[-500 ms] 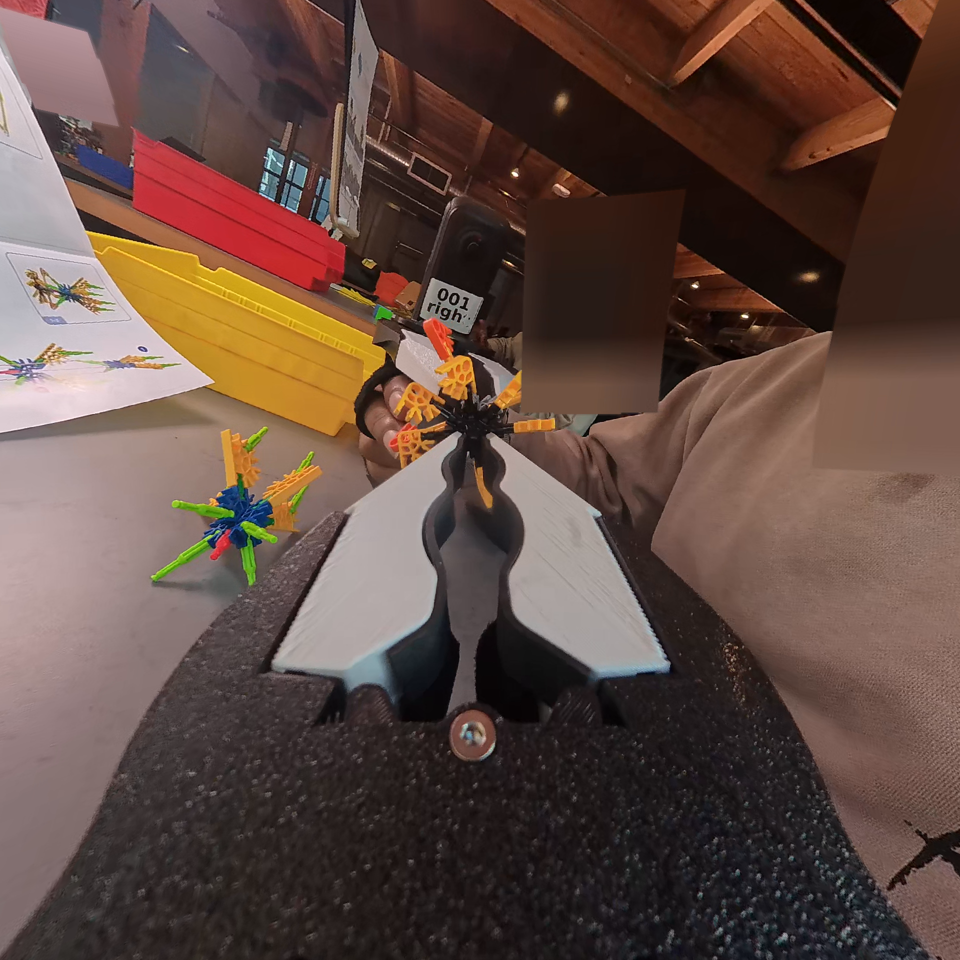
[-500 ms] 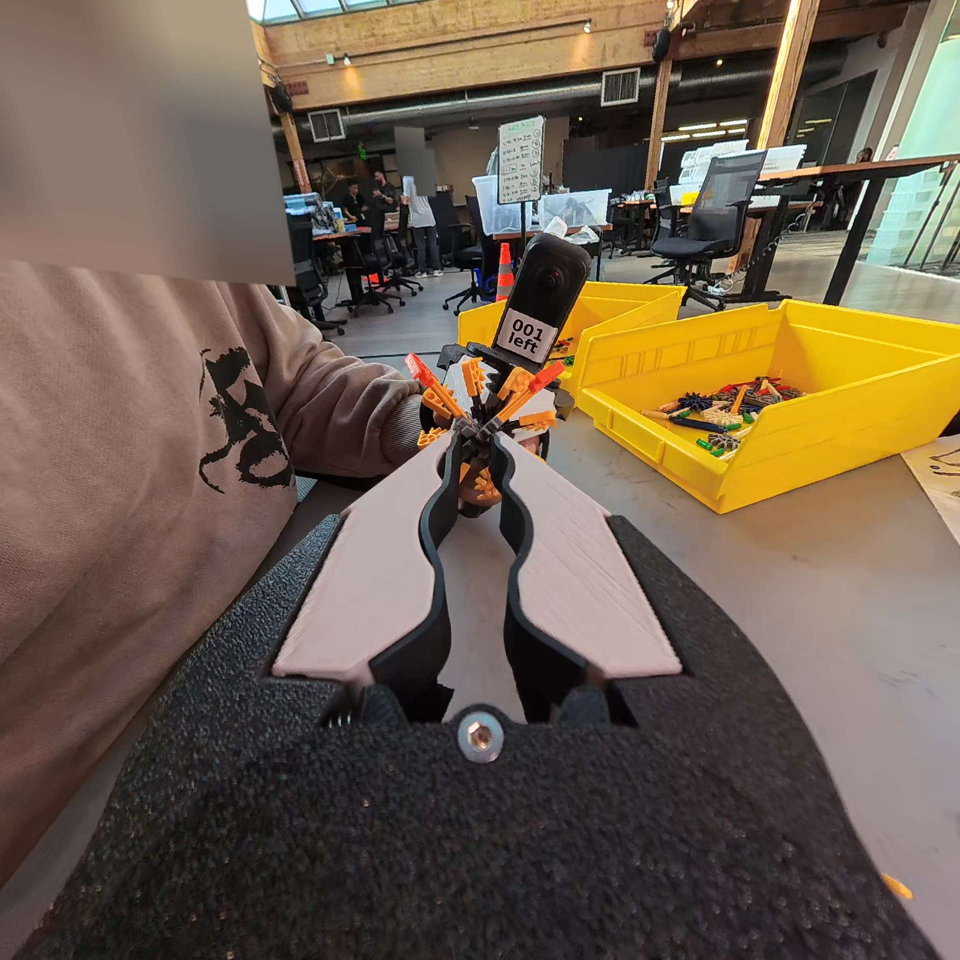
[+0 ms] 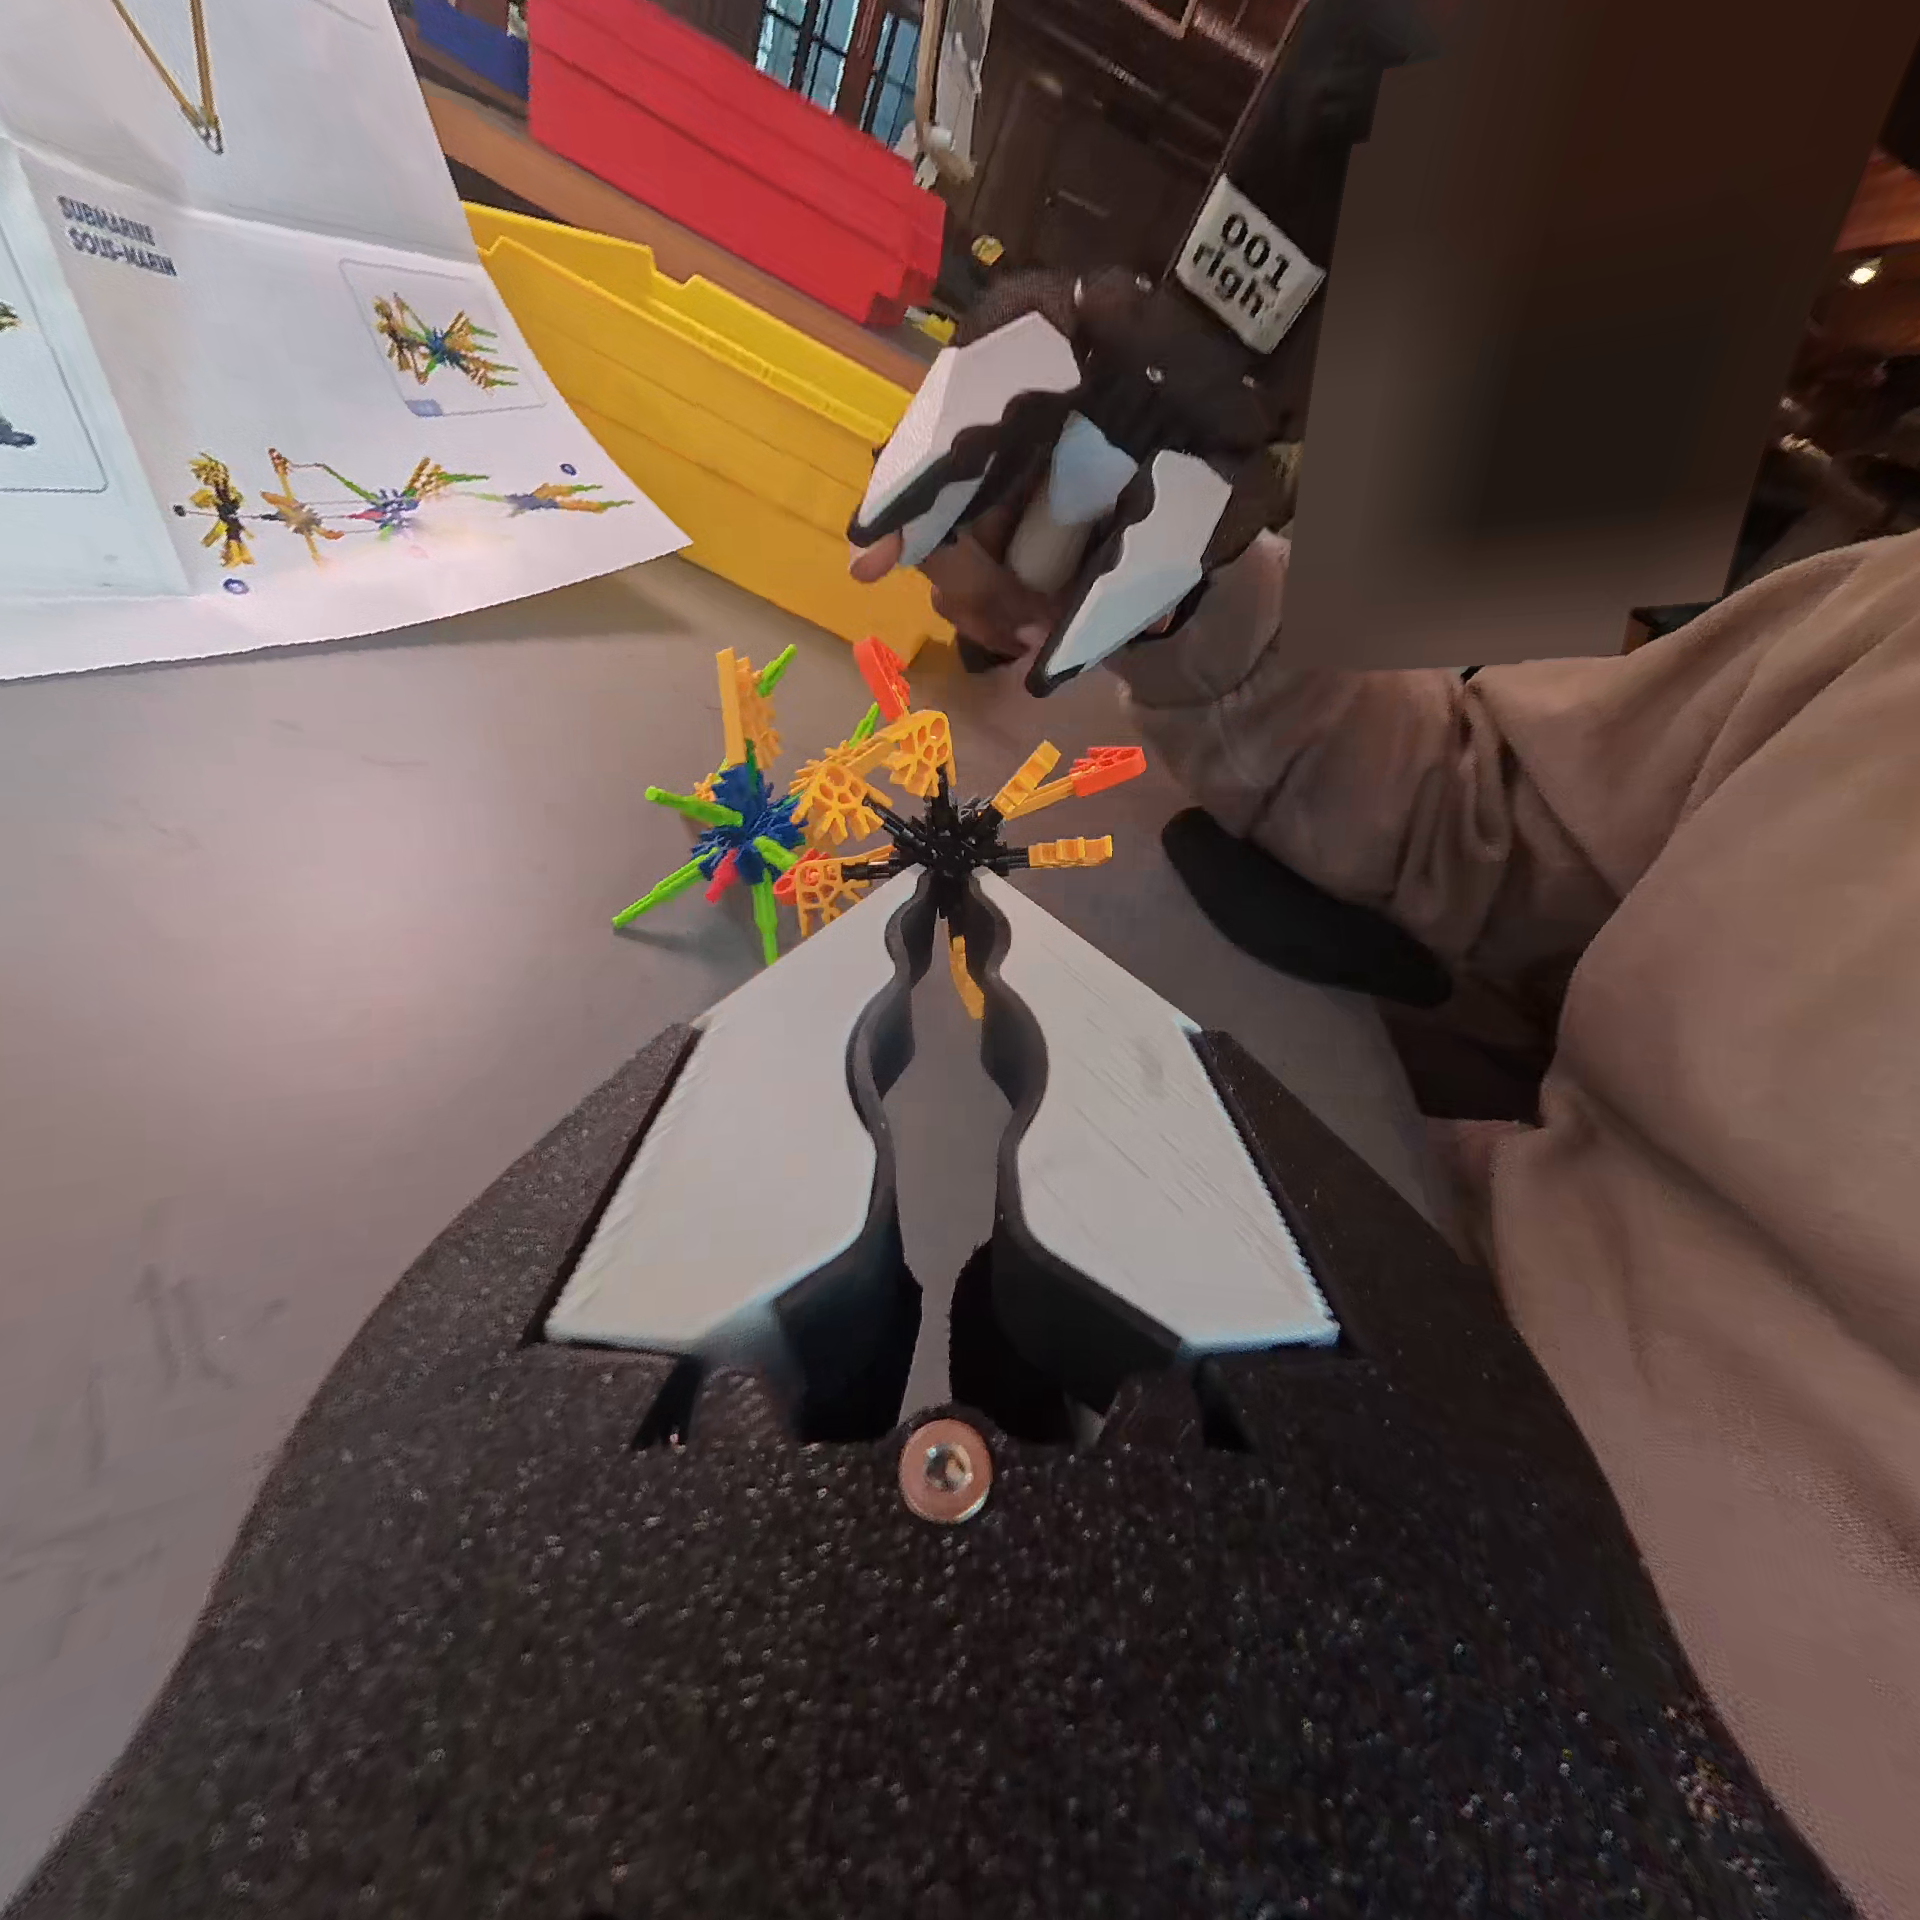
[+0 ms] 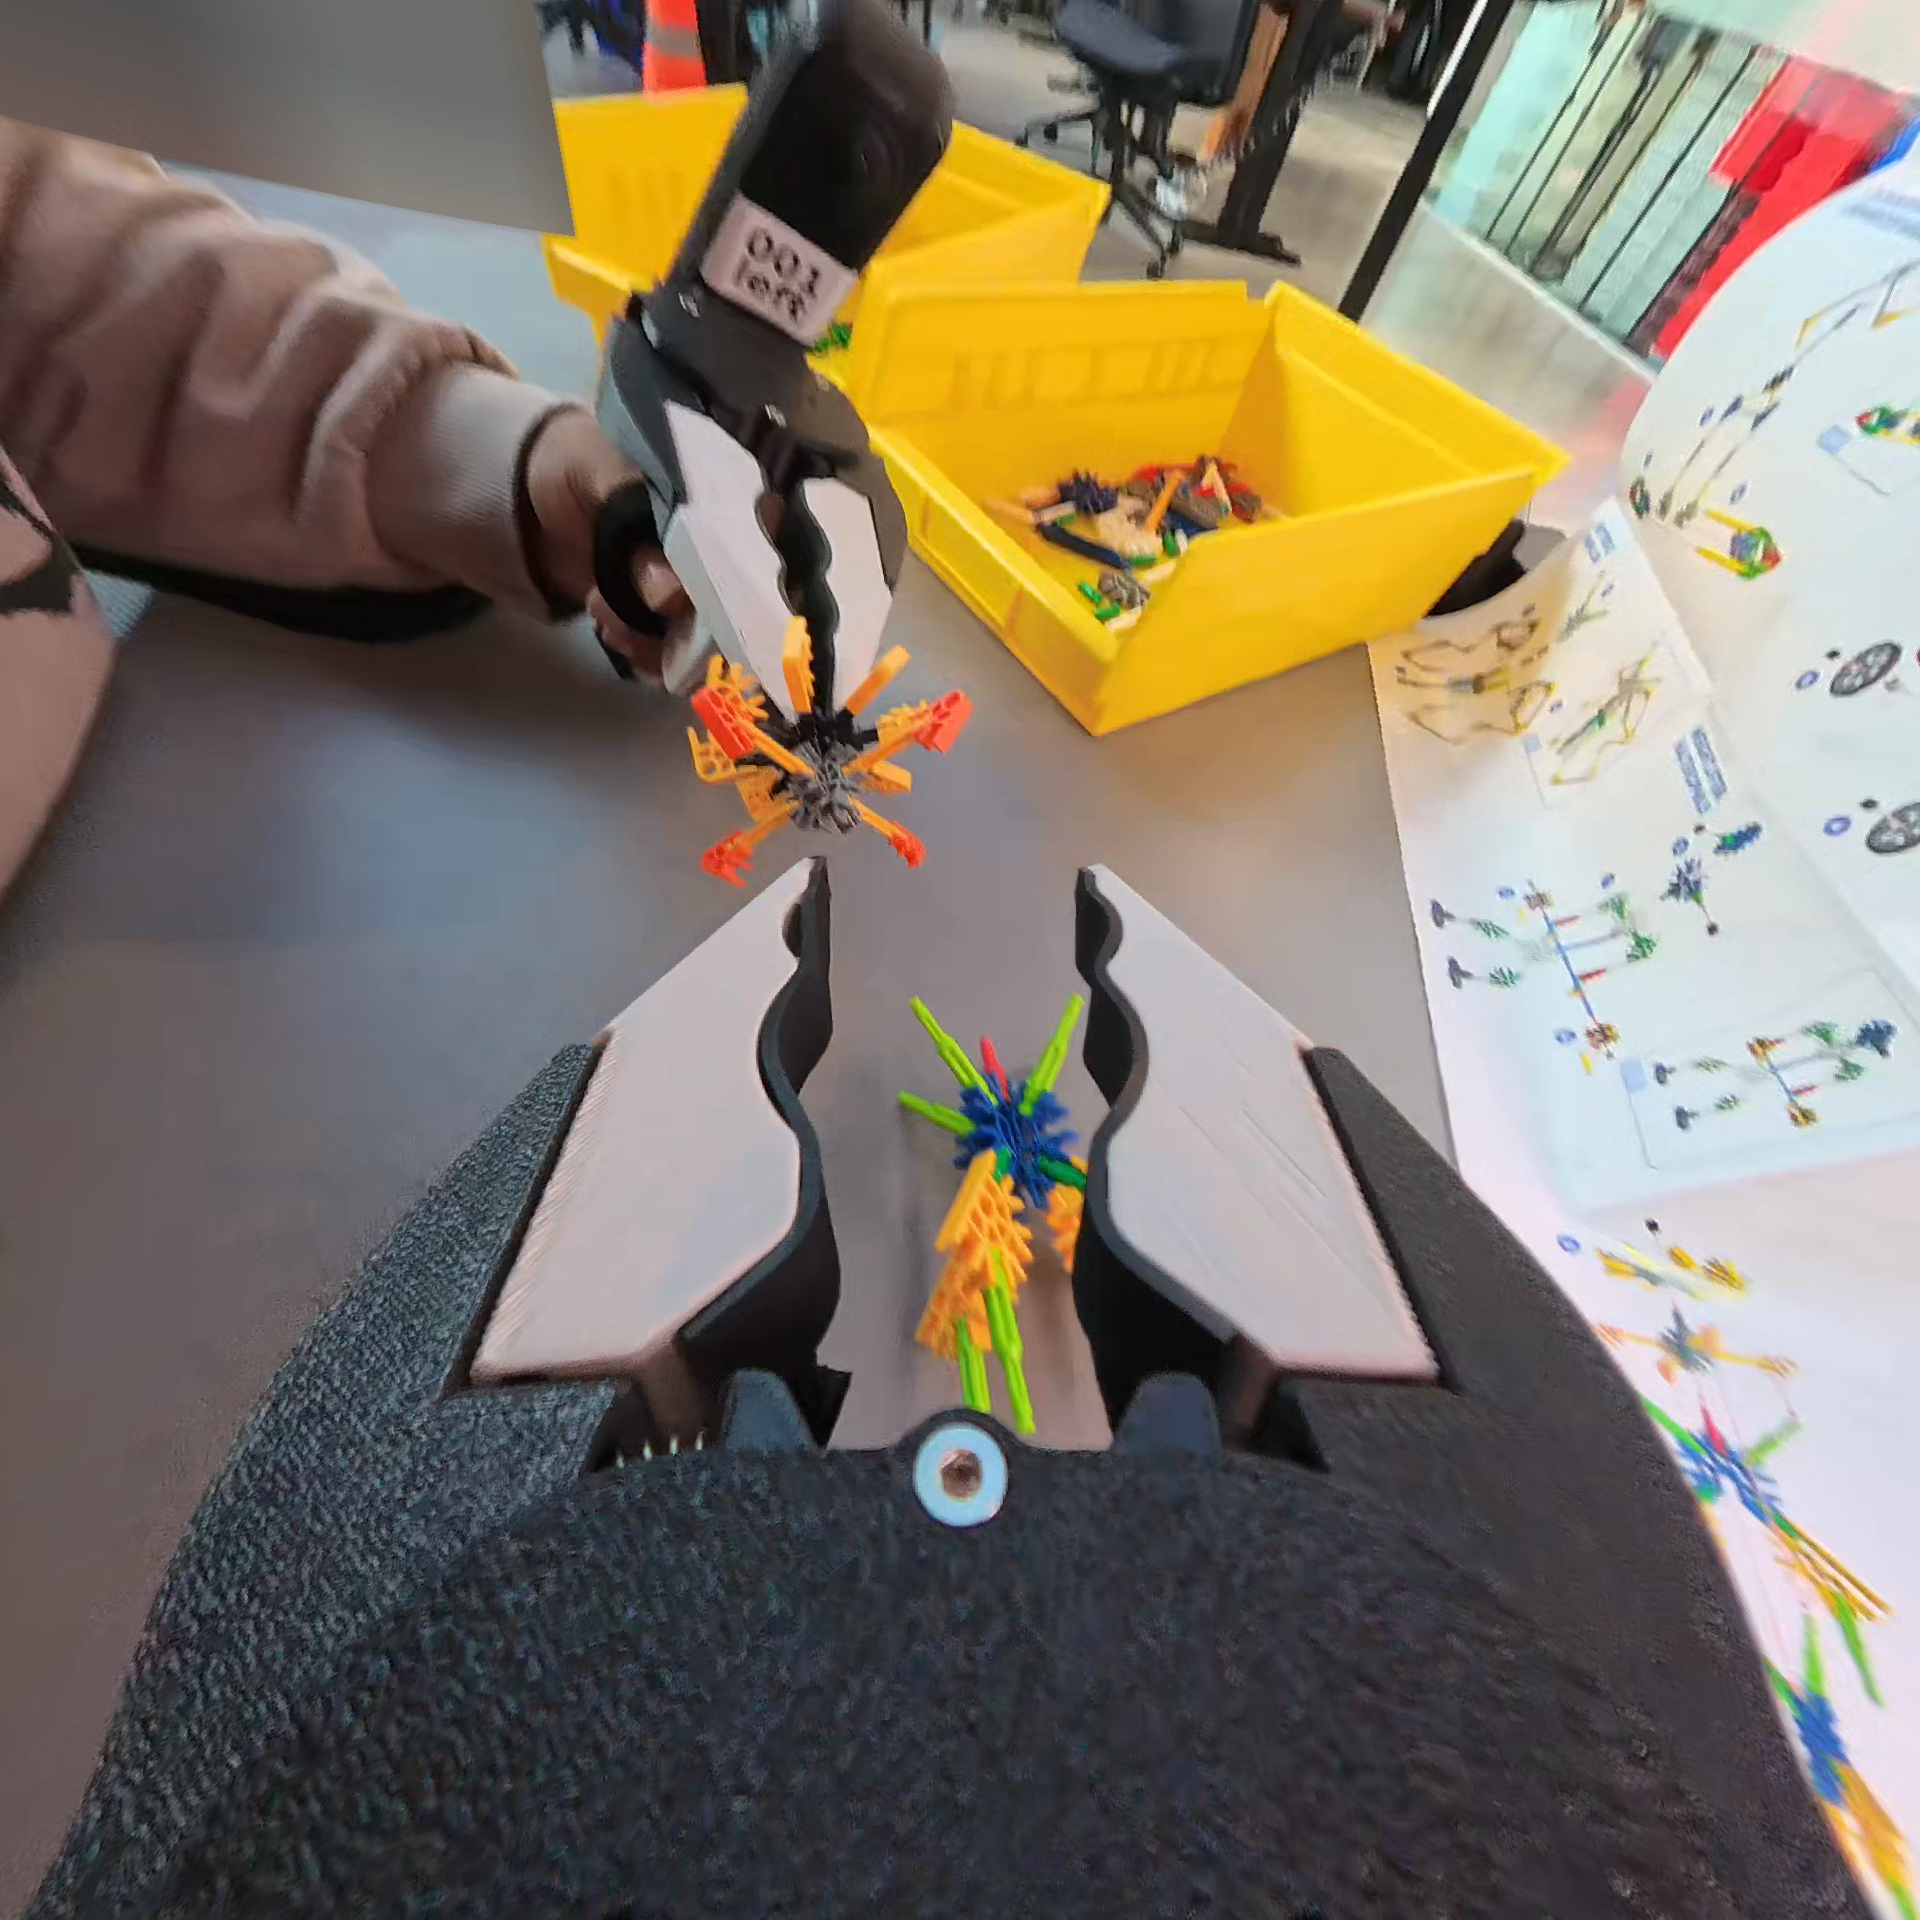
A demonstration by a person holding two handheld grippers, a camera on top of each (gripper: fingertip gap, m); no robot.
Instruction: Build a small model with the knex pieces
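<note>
Two spiky toy clusters: the black-hubbed orange cluster is pinched at the left tool's tips above the tabletop. The blue-hubbed green cluster lies between the right tool's spread fingers. Beyond them sits a yellow bin.

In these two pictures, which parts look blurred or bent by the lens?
Right wrist view: the instruction sheet smears and curves toward the right edge, colours bleeding. Left wrist view: mostly sharp; the black-and-orange piece is crisp, the red bins lean.
</note>
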